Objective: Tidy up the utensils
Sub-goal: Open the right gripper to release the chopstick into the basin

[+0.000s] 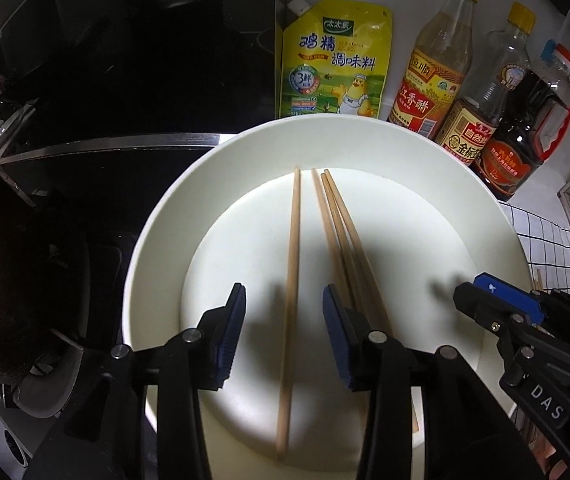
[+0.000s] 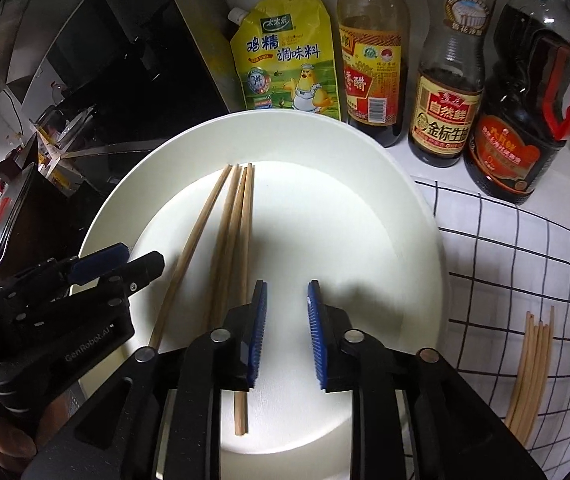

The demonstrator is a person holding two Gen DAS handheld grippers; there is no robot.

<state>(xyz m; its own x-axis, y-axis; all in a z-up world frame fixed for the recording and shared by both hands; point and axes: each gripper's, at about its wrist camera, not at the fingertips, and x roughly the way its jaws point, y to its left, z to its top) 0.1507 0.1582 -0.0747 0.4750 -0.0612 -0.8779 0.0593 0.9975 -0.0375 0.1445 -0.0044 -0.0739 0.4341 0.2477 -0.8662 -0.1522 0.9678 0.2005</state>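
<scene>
Several wooden chopsticks [image 1: 293,280] lie on a white plate [image 1: 425,184]; one lies apart on the left, the others bunched to its right [image 1: 339,216]. My left gripper [image 1: 283,332] is open just above the plate, its jaws on either side of the single chopstick. My right gripper [image 1: 485,300] shows at the plate's right edge. In the right wrist view the plate [image 2: 365,184] holds the same chopsticks [image 2: 237,216]; my right gripper [image 2: 285,332] is open and empty over bare plate, right of the bunch. My left gripper [image 2: 125,264] shows at the left.
A yellow seasoning pouch [image 1: 333,64] and three dark sauce bottles [image 2: 445,92] stand behind the plate. A checked cloth [image 2: 505,264] lies to the right with another bundle of chopsticks [image 2: 533,364] on it. A black stove with a dark pan [image 1: 13,280] is at left.
</scene>
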